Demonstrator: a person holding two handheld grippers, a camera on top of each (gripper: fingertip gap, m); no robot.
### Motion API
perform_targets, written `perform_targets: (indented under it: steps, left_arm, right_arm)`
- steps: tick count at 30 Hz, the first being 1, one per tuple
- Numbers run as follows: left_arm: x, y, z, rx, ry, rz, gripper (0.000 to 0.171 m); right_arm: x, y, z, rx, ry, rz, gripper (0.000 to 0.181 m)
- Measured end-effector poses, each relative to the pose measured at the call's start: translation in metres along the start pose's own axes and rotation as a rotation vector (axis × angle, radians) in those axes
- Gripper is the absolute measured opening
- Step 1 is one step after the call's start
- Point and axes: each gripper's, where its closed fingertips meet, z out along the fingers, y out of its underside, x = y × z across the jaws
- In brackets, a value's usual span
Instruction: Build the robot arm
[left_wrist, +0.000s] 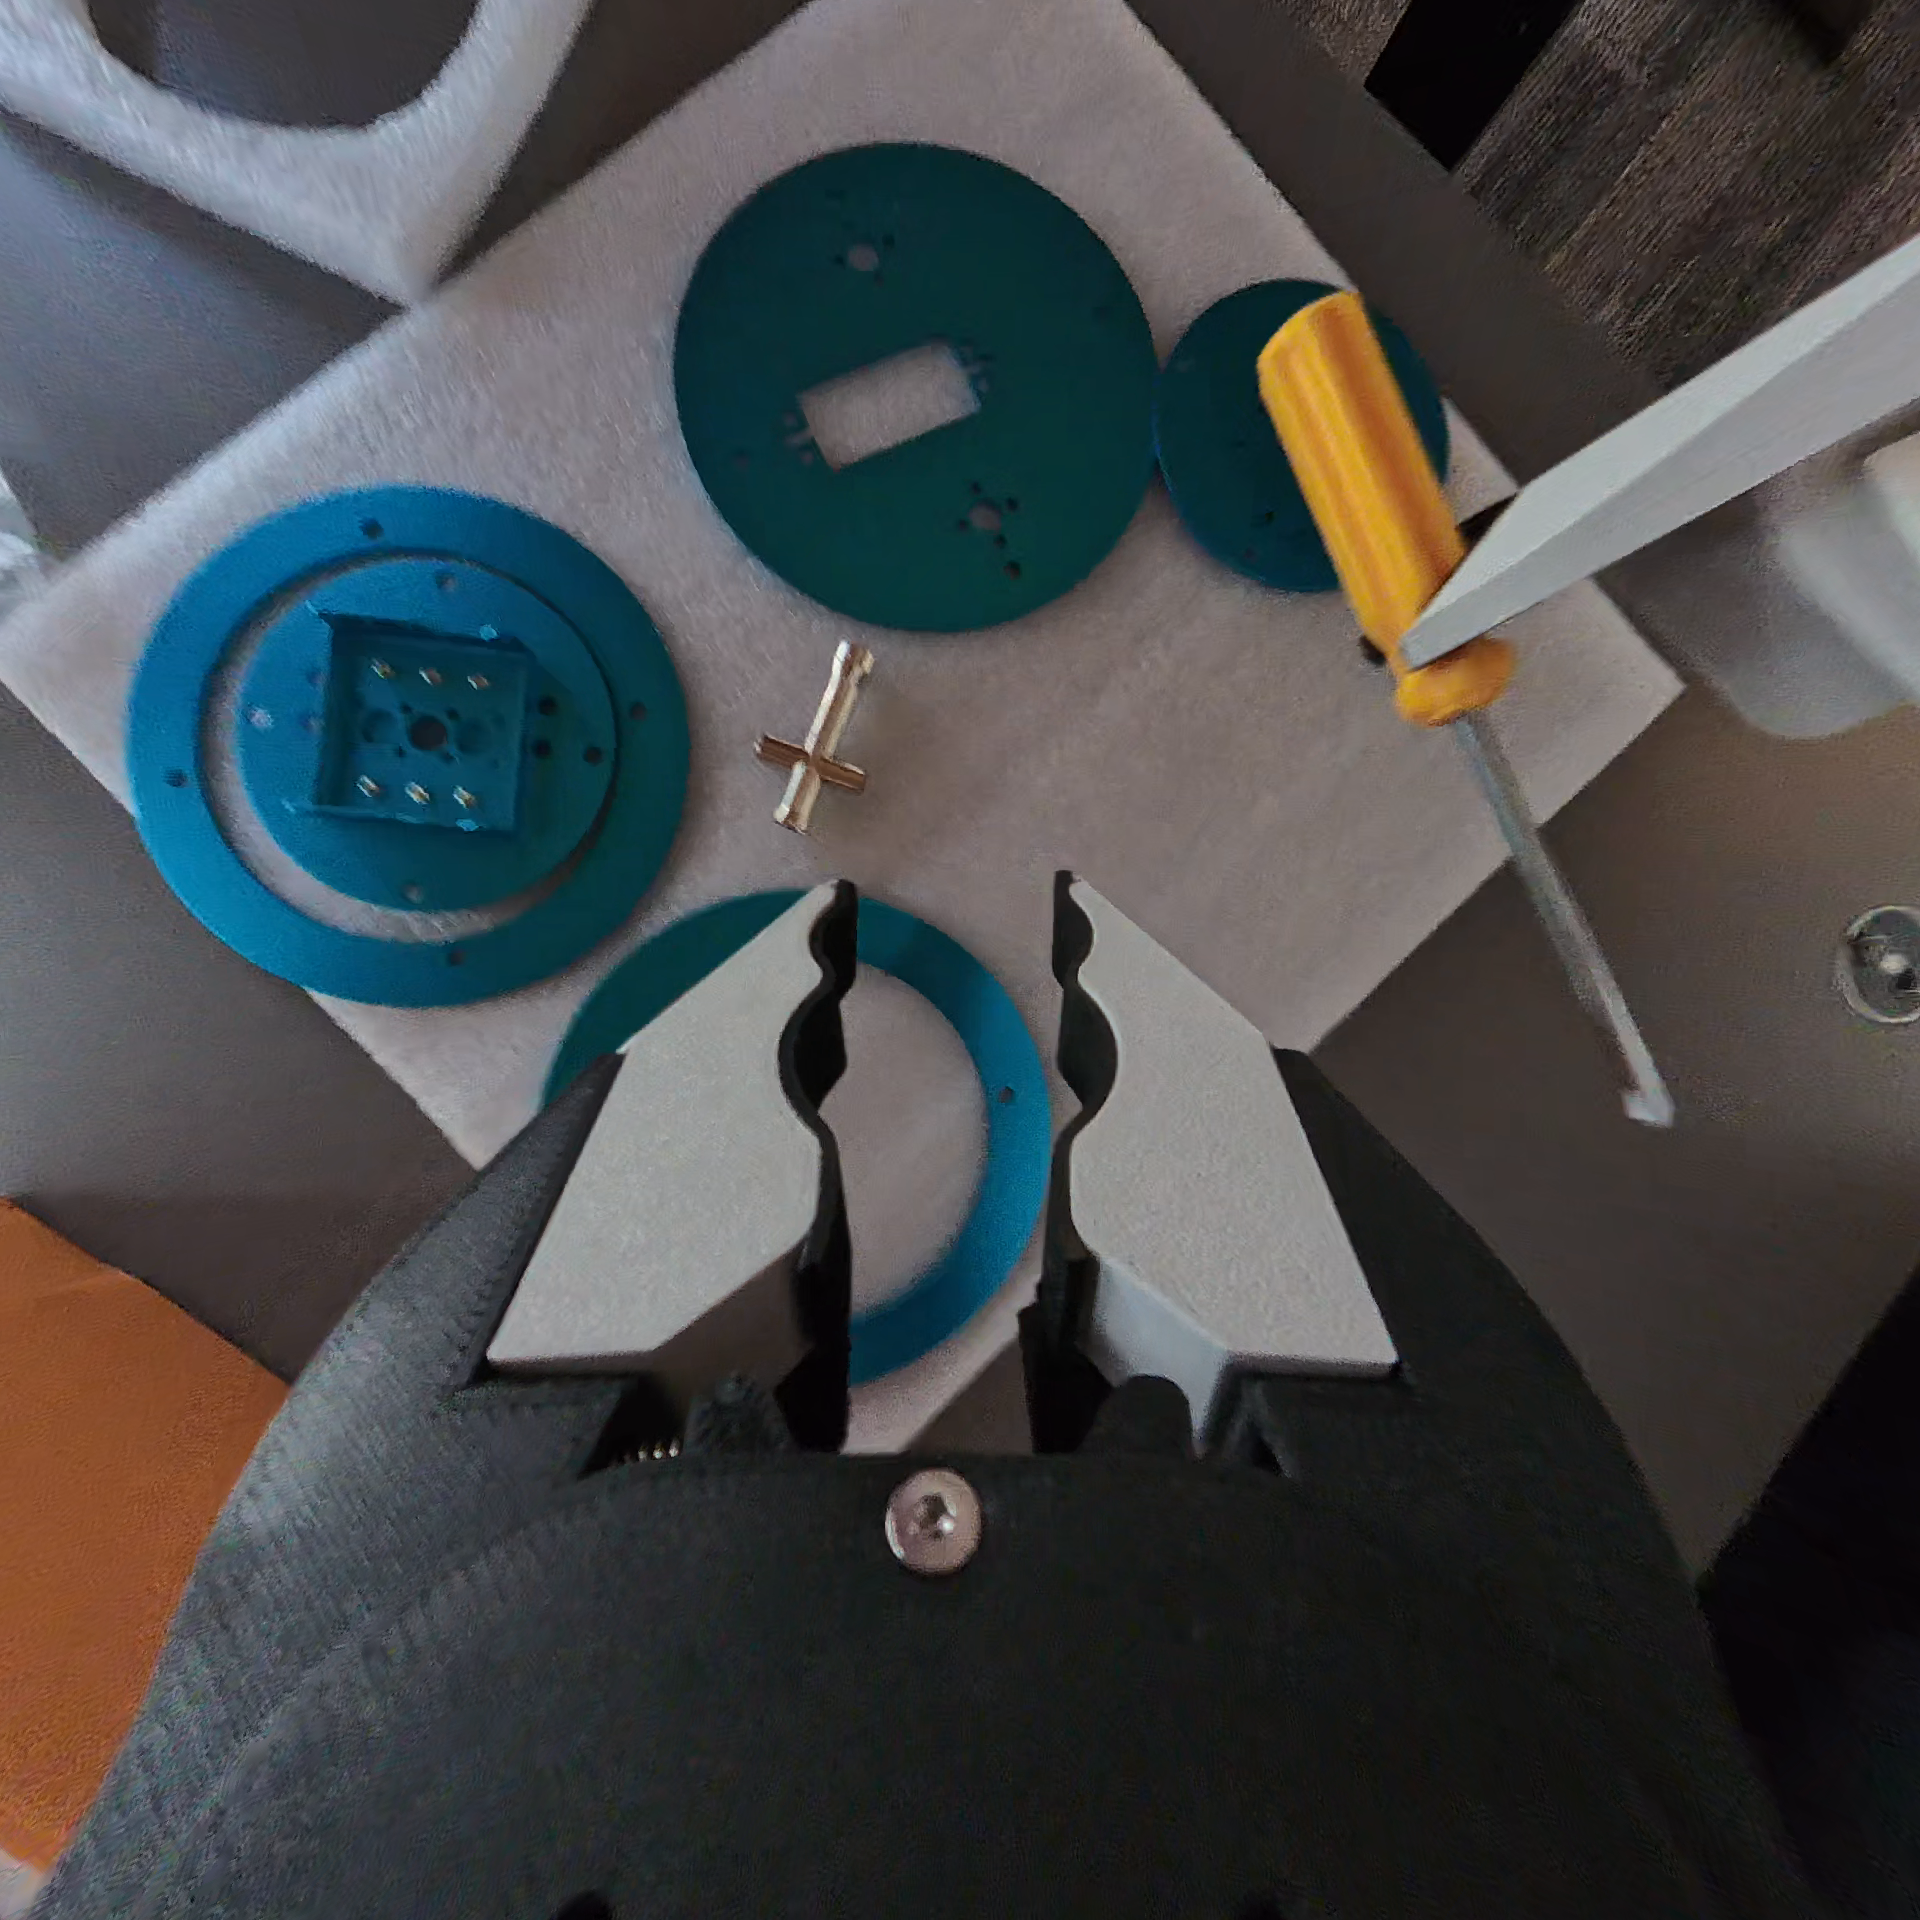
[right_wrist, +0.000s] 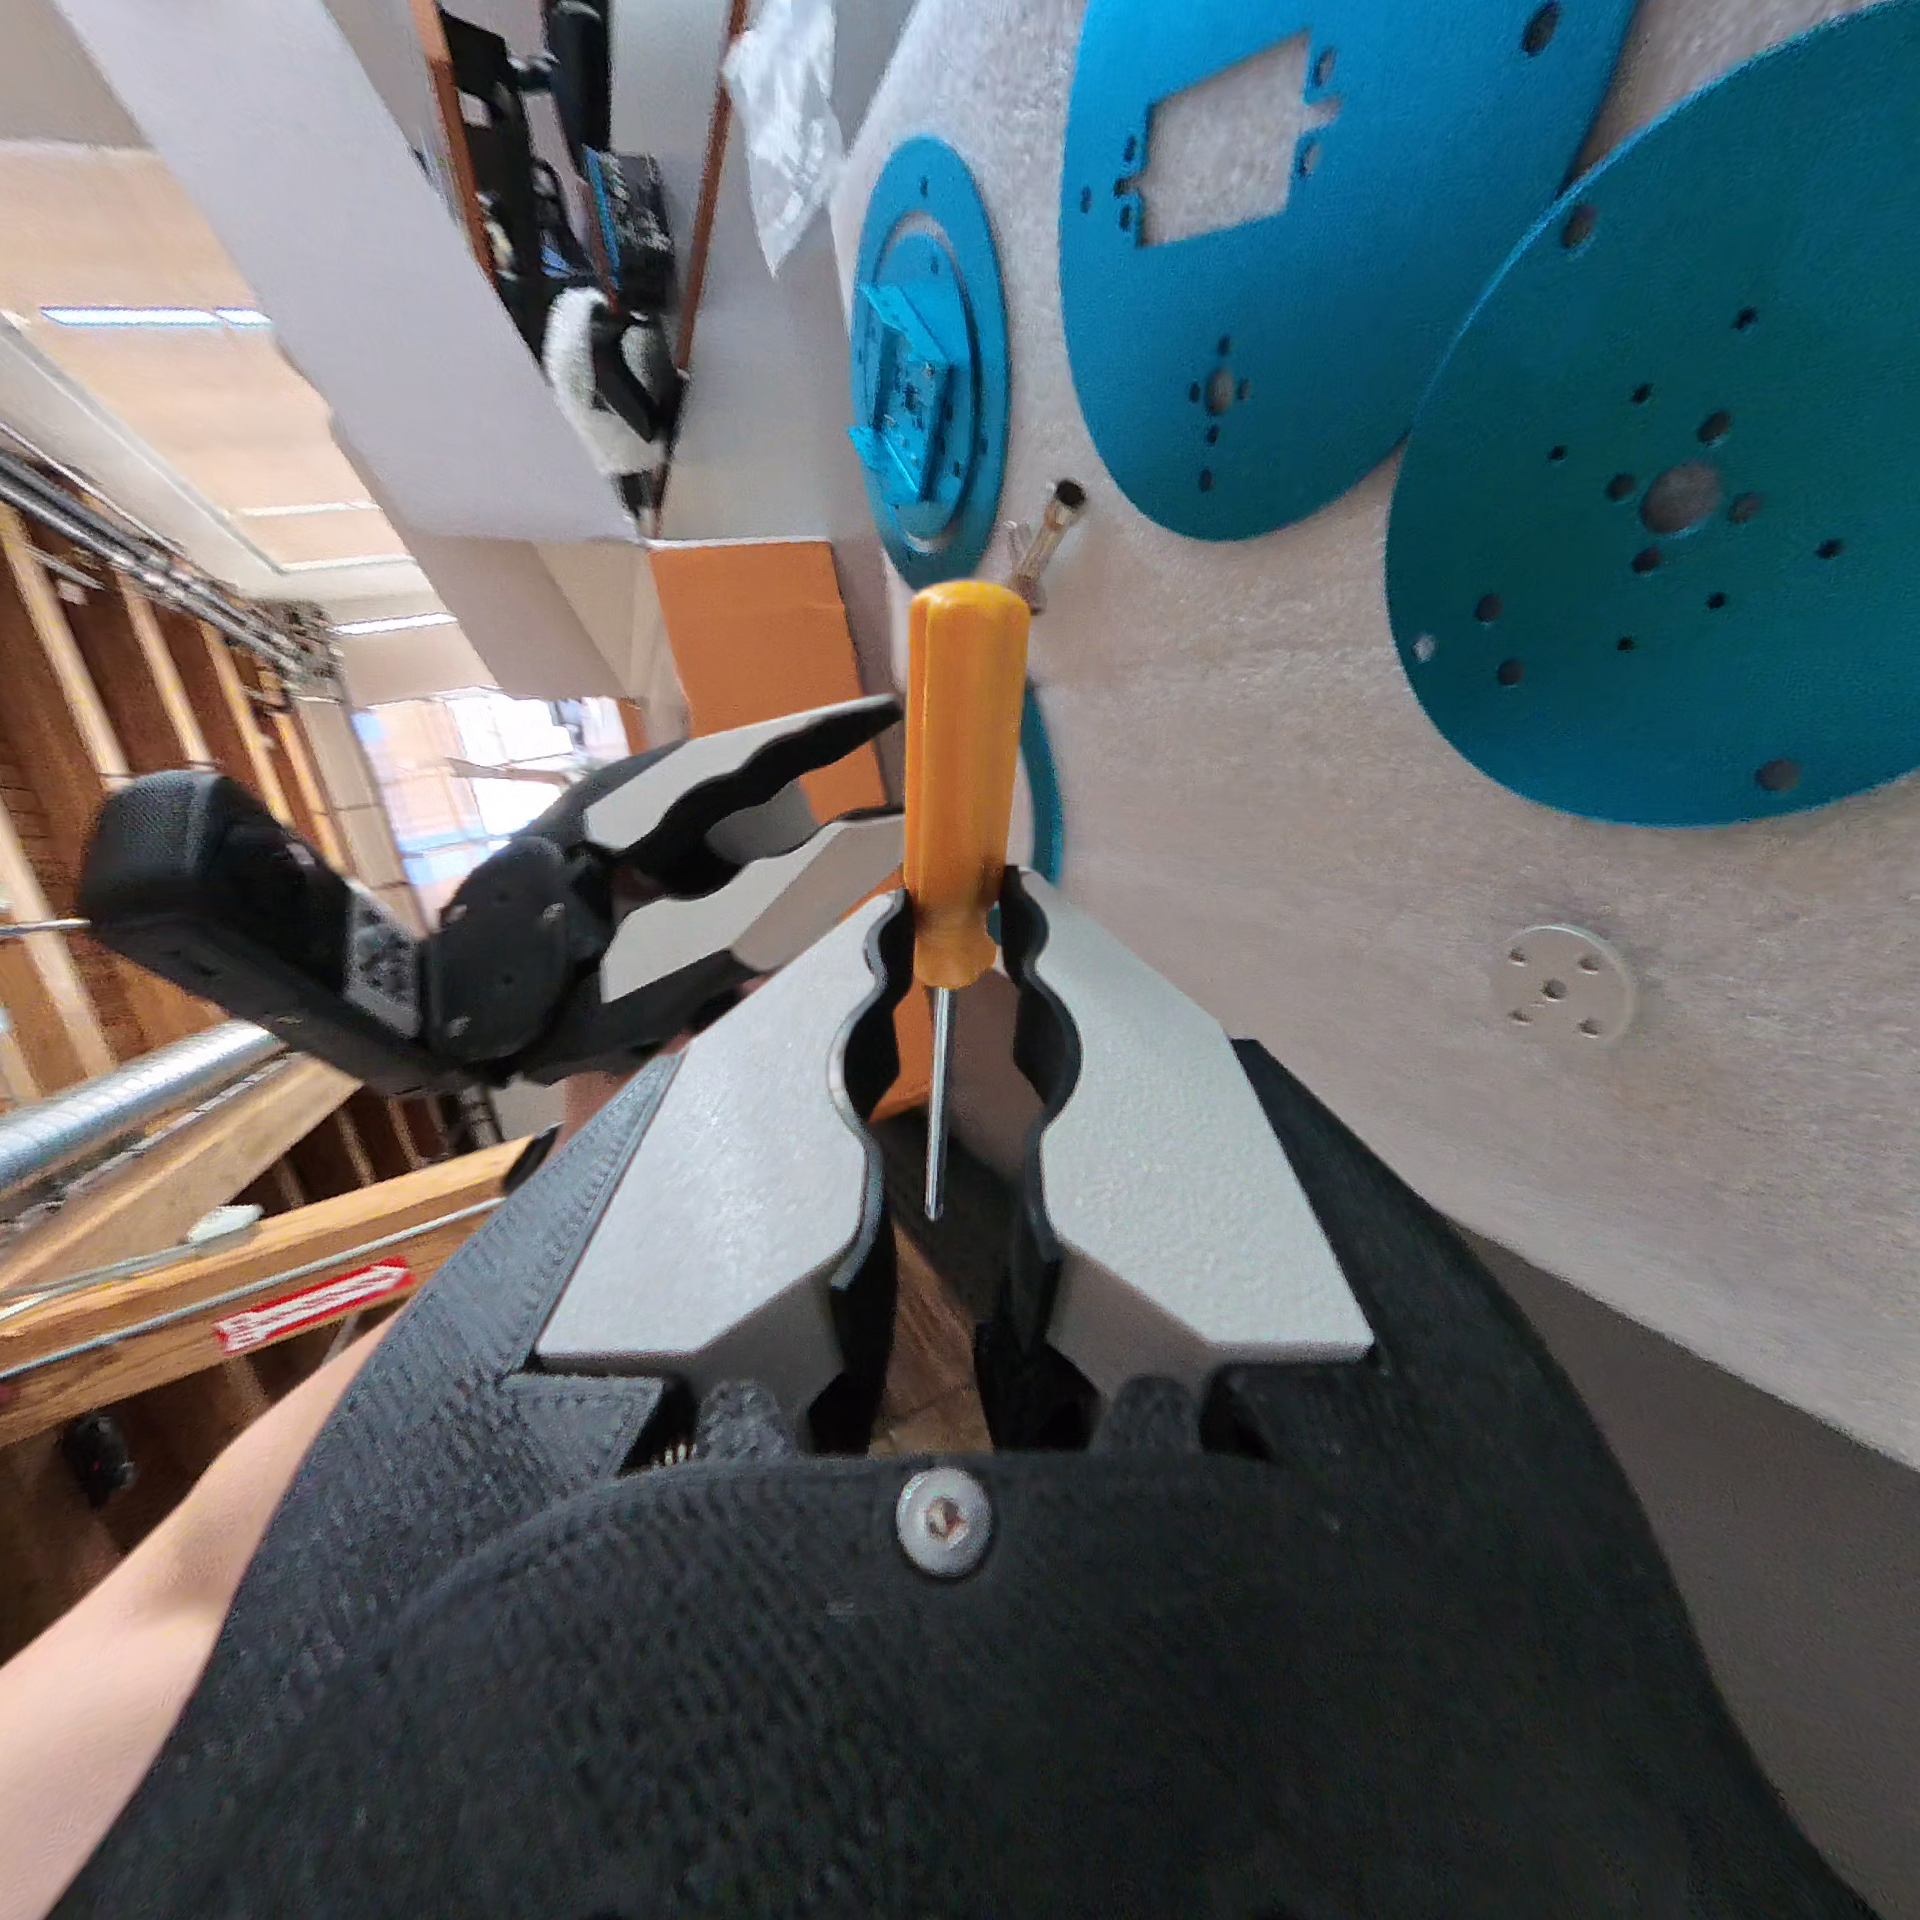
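Note:
My left gripper (left_wrist: 956, 883) is open and empty, hovering over a blue ring (left_wrist: 997, 1091) on a white foam sheet (left_wrist: 1143, 790). A small metal cross-shaped wrench (left_wrist: 816, 748) lies just beyond its fingertips. My right gripper (right_wrist: 956, 894) is shut on the lower end of a yellow-handled screwdriver (right_wrist: 961, 769), held off the sheet with the shaft pointing back between the fingers. The screwdriver (left_wrist: 1361, 488) also shows in the left wrist view, clamped by a grey finger (left_wrist: 1662, 447). The left gripper (right_wrist: 894, 764) shows open beside the handle in the right wrist view.
On the foam lie a large blue disc with a rectangular cutout (left_wrist: 914, 384), a smaller blue disc (left_wrist: 1236, 447), and a blue ring around a disc with a square bracket (left_wrist: 405, 743). A small white round part (right_wrist: 1564, 987) lies nearby. An orange sheet (left_wrist: 104, 1455) lies lower left. About 8 cm separates my left fingertips from my right.

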Motion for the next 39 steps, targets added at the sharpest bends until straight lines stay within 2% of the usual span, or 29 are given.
perform_targets:
  steps: [3, 6, 9, 11, 13, 14, 15, 16, 17, 18, 20, 22, 23, 25, 27, 29, 32, 34, 36, 37, 39]
  left_arm:
    - [0.014, 0.012, -0.031, 0.07, -0.036, -0.118, 0.04]
    - [0.008, 0.028, -0.113, 0.224, -0.18, -0.278, 0.045]
    - [-0.023, 0.082, -0.221, 0.34, -0.322, -0.44, 0.058]
    - [-0.049, 0.138, -0.292, 0.353, -0.39, -0.487, 0.07]
    - [-0.081, 0.189, -0.368, 0.343, -0.512, -0.437, 0.075]
    - [-0.104, 0.21, -0.411, 0.335, -0.602, -0.382, 0.088]
    - [-0.129, 0.225, -0.455, 0.324, -0.695, -0.305, 0.092]
    - [-0.156, 0.236, -0.499, 0.309, -0.776, -0.229, 0.095]
    - [-0.178, 0.245, -0.536, 0.274, -0.798, -0.175, 0.094]
    - [-0.196, 0.255, -0.564, 0.216, -0.791, -0.172, 0.095]
    - [-0.213, 0.257, -0.594, 0.197, -0.705, -0.256, 0.101]
    - [-0.208, 0.236, -0.592, 0.333, -0.599, -0.314, 0.099]
    - [-0.199, 0.223, -0.583, 0.419, -0.563, -0.319, 0.101]
    - [-0.173, 0.206, -0.549, 0.509, -0.528, -0.307, 0.101]
    - [-0.131, 0.189, -0.503, 0.592, -0.481, -0.321, 0.102]
    - [-0.079, 0.175, -0.454, 0.661, -0.439, -0.365, 0.103]
    - [0.004, 0.146, -0.379, 0.76, -0.344, -0.437, 0.099]
    - [0.044, 0.12, -0.329, 0.725, -0.304, -0.384, 0.097]
    - [0.071, 0.08, -0.288, 0.717, -0.242, -0.281, 0.094]
    - [0.079, 0.061, -0.275, 0.691, -0.214, -0.24, 0.094]
    - [0.085, 0.025, -0.268, 0.679, -0.22, -0.201, 0.091]
  right_arm:
    - [0.029, 0.008, 0.016, -0.05, 0.158, -0.084, 0.016]
    - [0.045, 0.007, 0.043, -0.105, 0.27, -0.184, 0.017]
    - [0.048, 0.006, 0.05, -0.157, 0.354, -0.355, 0.018]
    - [0.034, -0.002, 0.043, -0.124, 0.361, -0.497, 0.041]
    - [0.005, -0.004, 0.023, -0.102, 0.323, -0.667, 0.042]
    - [-0.021, -0.01, 0.009, -0.057, 0.282, -0.783, 0.049]
    - [-0.052, -0.02, -0.009, 0.006, 0.252, -0.925, 0.056]
    - [-0.084, -0.036, -0.029, 0.078, 0.249, -1.081, 0.076]
    - [-0.114, -0.056, -0.05, 0.144, 0.27, -1.222, 0.103]
    - [-0.14, -0.074, -0.071, 0.18, 0.296, -1.319, 0.12]
    - [-0.171, -0.09, -0.101, 0.157, 0.295, -1.355, 0.13]
    - [-0.175, -0.092, -0.121, 0.139, 0.31, -1.329, 0.129]
    - [-0.175, -0.085, -0.128, 0.138, 0.3, -1.32, 0.126]
    - [-0.171, -0.056, -0.139, 0.145, 0.305, -1.359, 0.121]
    - [-0.167, -0.017, -0.149, 0.192, 0.321, -1.436, 0.12]
    - [-0.139, 0.017, -0.16, 0.218, 0.408, -1.452, 0.118]
    - [-0.086, 0.069, -0.158, 0.118, 0.382, -1.331, 0.114]
    - [-0.078, 0.082, -0.147, 0.087, 0.313, -1.253, 0.104]
    - [-0.088, 0.078, -0.122, 0.052, 0.209, -1.189, 0.103]
    - [-0.086, 0.078, -0.11, -0.016, 0.195, -1.18, 0.099]
    - [-0.077, 0.078, -0.106, -0.133, 0.239, -1.223, 0.098]
